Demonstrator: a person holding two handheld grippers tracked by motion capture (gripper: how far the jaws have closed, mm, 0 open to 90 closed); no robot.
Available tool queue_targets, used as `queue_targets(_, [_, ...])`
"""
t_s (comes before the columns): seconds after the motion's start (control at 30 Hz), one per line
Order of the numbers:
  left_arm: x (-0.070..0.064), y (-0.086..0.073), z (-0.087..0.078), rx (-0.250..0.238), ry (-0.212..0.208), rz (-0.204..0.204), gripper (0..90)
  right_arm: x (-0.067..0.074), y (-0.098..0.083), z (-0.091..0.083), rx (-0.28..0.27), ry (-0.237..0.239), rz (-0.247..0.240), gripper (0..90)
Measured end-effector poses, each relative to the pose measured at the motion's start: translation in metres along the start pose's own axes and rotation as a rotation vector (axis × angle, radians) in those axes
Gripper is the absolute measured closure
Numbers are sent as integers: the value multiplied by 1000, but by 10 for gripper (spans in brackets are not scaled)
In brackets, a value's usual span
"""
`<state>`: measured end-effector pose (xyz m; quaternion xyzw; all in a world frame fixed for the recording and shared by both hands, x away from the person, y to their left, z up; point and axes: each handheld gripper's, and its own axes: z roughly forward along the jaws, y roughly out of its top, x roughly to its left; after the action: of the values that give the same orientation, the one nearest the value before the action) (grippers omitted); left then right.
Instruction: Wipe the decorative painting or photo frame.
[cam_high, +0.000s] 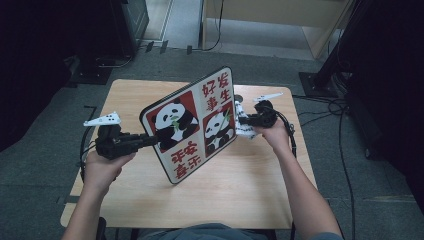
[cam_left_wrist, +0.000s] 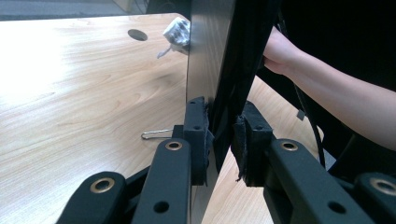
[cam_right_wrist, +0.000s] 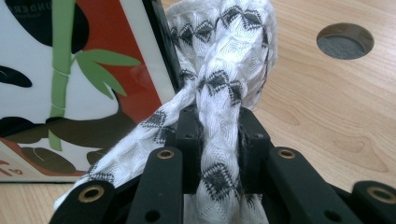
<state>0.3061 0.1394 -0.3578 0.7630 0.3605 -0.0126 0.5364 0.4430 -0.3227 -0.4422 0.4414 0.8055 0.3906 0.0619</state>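
A rectangular board (cam_high: 190, 125) printed with two pandas and red characters stands on edge, tilted, over the wooden table (cam_high: 240, 185). My left gripper (cam_high: 152, 140) is shut on its left edge; in the left gripper view the pads (cam_left_wrist: 196, 135) clamp the dark, thin board (cam_left_wrist: 205, 56) from both sides, around the left gripper (cam_left_wrist: 223, 140). My right gripper (cam_high: 242, 121) is shut on a white cloth (cam_high: 241, 127) with black diamond patterns. That bunched cloth (cam_right_wrist: 229, 60) rises between the jaws of the right gripper (cam_right_wrist: 218, 140) and touches the board's right edge (cam_right_wrist: 159, 51).
A round cable hole (cam_right_wrist: 344, 40) is cut in the tabletop near the far right; it also appears as the hole (cam_left_wrist: 137, 34). A small metal wire clip (cam_left_wrist: 156, 134) lies on the wood by the left jaws. Dark stands and cables ring the table on the grey floor.
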Motion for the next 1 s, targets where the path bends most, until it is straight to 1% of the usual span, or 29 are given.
queue_targets(0.07, [0,0,0,0,0,-1,769,-1,-2,1,-1,-2,-4,752])
queue_targets(0.17, [0,0,0,2,3,0,769,-1,-6,3,7,-3,14,752])
queue_targets(0.27, [-1,0,0,3,3,0,769,-2,-12,6,4,-10,6,753])
queue_targets(0.57, [-1,0,0,7,6,4,770,-3,-24,12,12,-23,31,751])
queue_targets(0.6, [-1,0,0,7,6,3,769,-4,-25,13,14,-24,27,751])
queue_targets(0.67, [-1,0,0,5,5,1,769,-5,-28,14,27,-26,35,751])
queue_targets(0.83, [0,0,0,2,1,2,769,-7,-32,17,37,-29,48,751])
queue_targets(0.93, [0,-1,0,-1,0,2,768,-6,-32,16,47,-44,34,750])
queue_targets(1.0, [0,-1,0,-2,0,0,768,-6,-31,14,41,-52,30,750])
